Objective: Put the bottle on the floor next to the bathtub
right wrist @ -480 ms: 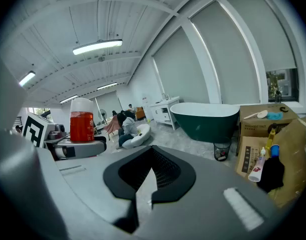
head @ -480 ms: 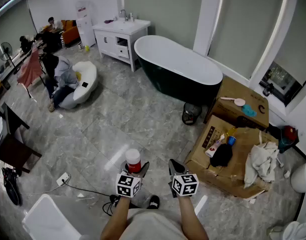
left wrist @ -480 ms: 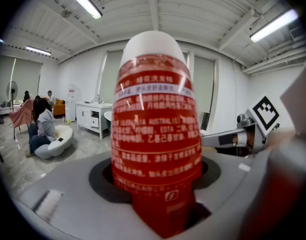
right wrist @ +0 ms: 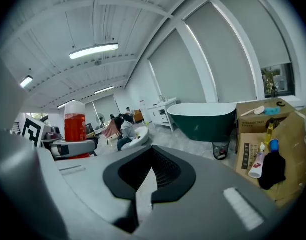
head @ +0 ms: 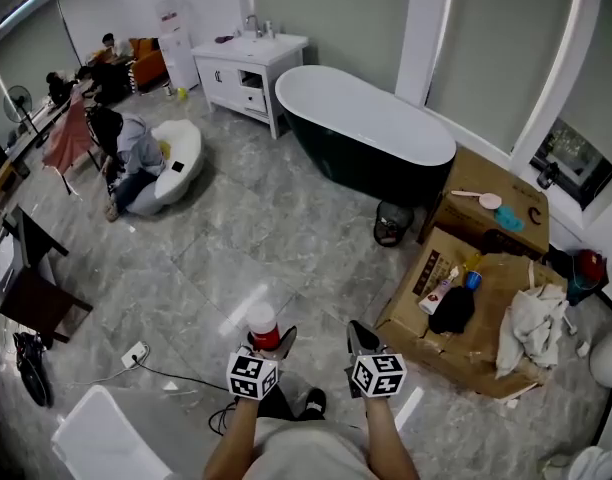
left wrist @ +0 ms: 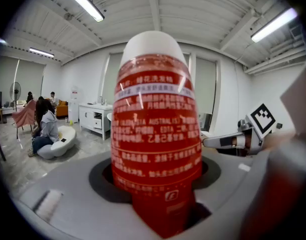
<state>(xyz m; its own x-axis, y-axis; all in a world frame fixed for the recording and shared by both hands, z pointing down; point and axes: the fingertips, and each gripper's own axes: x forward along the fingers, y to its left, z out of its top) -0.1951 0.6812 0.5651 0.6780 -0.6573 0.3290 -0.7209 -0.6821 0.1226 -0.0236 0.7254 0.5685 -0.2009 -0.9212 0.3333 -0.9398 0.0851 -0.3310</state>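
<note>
Between the jaws of the left claw (head: 270, 342) stands a red bottle (left wrist: 155, 134) with a white cap. It is upright and fills the middle of the left gripper view. The jaws are clamped on its lower part and stand wide because the bottle is broad. From the head view, the bottle is held low in the frame, above the grey marble floor (head: 246, 248) and in front of the person's body.

Just beside it, the right claw (head: 362, 338) is clenched and empty. In the right gripper view its dark pads meet with nothing between them. Both claws point forward and slightly down, side by side but apart.

Farther out, across open floor, a dark green bathtub (head: 358, 168) with a white inside stands along the far wall, well apart from the bottle. A small black wastebasket (head: 389, 224) sits on the floor just beside the tub's near end. To the right of it are open cardboard boxes (head: 456, 343) holding bottles and cloths. A white vanity (head: 248, 68) stands beyond the tub's far end. At far left, a person (head: 136, 153) sits against a low white seat (head: 181, 163).
</note>
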